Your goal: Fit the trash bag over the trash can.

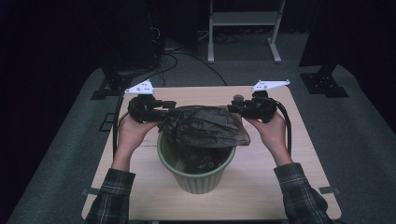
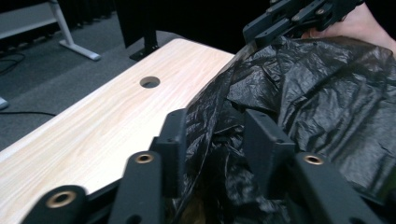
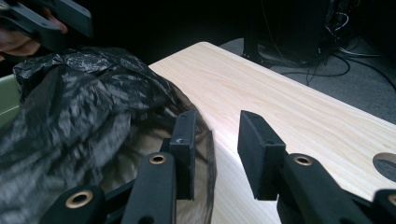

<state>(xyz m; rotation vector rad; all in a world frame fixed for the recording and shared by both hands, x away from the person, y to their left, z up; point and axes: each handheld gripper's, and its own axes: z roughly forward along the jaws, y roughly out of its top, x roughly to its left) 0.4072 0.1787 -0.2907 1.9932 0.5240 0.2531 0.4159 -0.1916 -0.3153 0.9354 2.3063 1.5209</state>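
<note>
Both hands are up at the far side of the pale wooden table (image 1: 280, 177), and between them a crinkled black plastic bag (image 1: 205, 126) is stretched over the back of the ribbed olive-green plastic bin (image 1: 196, 175). The bin stands near the table's middle, a little toward the person, with bare wood open to either side and in front of it. Behind the bag only a narrow strip of tabletop runs to the far edge (a round cable hole (image 2: 150, 82) sits in that strip). Past the edge lie grey carpet and a white metal frame (image 1: 243, 28).

The left gripper (image 2: 217, 133) has its jaws spread, with folds of bag bunched between them; its own view does not settle whether the pads press the film. The right gripper (image 3: 217, 140) has its jaws spread too: the film hangs against the outer side of one jaw and the gap between the pads shows bare wood.

The bag looks glossy and heavily creased, thin enough at its edge to show brown light through it. Its front droops into the bin's mouth, and part of the near rim is uncovered
</note>
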